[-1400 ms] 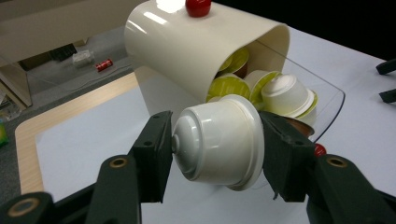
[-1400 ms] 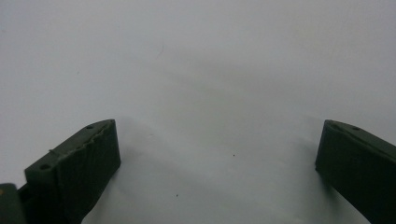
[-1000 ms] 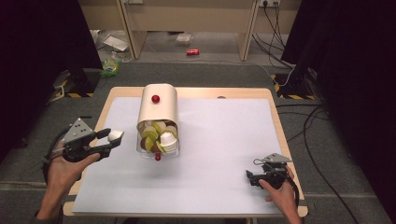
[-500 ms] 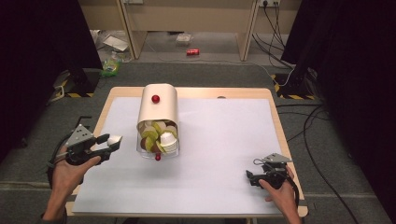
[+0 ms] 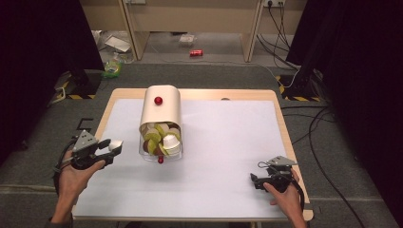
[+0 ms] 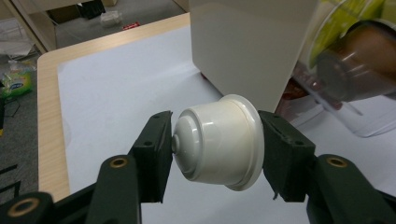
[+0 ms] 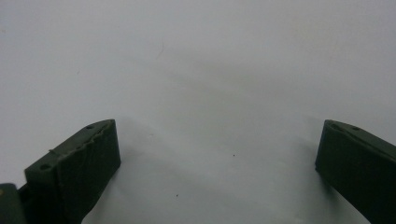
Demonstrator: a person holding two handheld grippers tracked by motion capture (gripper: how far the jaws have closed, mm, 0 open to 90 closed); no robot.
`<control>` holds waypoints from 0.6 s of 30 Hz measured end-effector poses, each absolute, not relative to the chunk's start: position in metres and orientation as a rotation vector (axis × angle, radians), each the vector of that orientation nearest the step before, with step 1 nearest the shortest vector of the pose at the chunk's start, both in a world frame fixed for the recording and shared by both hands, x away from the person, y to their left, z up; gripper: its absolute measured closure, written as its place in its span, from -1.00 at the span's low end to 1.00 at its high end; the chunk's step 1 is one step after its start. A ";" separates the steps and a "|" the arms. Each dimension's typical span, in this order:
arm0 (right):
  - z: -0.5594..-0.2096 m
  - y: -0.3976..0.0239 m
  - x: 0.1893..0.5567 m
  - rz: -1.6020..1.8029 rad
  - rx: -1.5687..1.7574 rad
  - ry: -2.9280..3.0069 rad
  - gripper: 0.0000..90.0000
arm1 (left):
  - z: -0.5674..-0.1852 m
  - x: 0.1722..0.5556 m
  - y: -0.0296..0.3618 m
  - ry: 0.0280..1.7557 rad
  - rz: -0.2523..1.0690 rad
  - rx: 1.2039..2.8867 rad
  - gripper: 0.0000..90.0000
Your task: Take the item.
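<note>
My left gripper (image 5: 113,146) (image 6: 215,140) is shut on a white coffee capsule (image 6: 218,141) (image 5: 115,145), held sideways between its black jaws at the table's left edge. Just to its right lies a cream capsule dispenser (image 5: 161,108) (image 6: 247,46) on its side with a red knob (image 5: 158,100). Its clear open end (image 5: 161,141) holds several green, brown and white capsules. A brown capsule (image 6: 359,65) shows behind clear plastic in the left gripper view. My right gripper (image 5: 254,182) (image 7: 217,163) rests open near the front right corner, jaws wide over bare white surface.
A white sheet (image 5: 223,142) covers the wooden table (image 5: 247,94). A small red piece (image 5: 160,160) lies at the dispenser's mouth. On the floor beyond lie a red can (image 5: 196,52), a green packet (image 5: 112,69) and cables (image 5: 304,118).
My left gripper has carried the white capsule back and away from the dispenser toward the table's left front. The right gripper has stayed still.
</note>
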State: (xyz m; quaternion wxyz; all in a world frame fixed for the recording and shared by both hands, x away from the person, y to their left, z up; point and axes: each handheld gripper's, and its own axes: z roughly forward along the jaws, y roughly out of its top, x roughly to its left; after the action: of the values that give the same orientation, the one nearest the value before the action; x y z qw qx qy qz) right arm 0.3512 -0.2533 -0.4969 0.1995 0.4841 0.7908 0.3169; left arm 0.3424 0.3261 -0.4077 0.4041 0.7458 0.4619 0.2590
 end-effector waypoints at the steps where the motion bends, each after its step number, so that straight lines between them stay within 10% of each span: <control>1: -0.497 -0.253 0.351 0.887 1.352 2.212 -0.99 | -0.410 0.343 0.327 1.173 0.651 1.884 0.04; 18: -0.497 -0.253 0.351 0.887 1.351 2.212 -0.99 | -0.445 0.356 0.327 1.232 0.609 1.895 0.04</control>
State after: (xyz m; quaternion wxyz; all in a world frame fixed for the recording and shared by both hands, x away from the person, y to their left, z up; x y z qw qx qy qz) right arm 0.3513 -0.2534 -0.4970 0.1998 0.4833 0.7911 0.3172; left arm 0.3565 0.3274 -0.4453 0.3896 0.7454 0.4848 0.2397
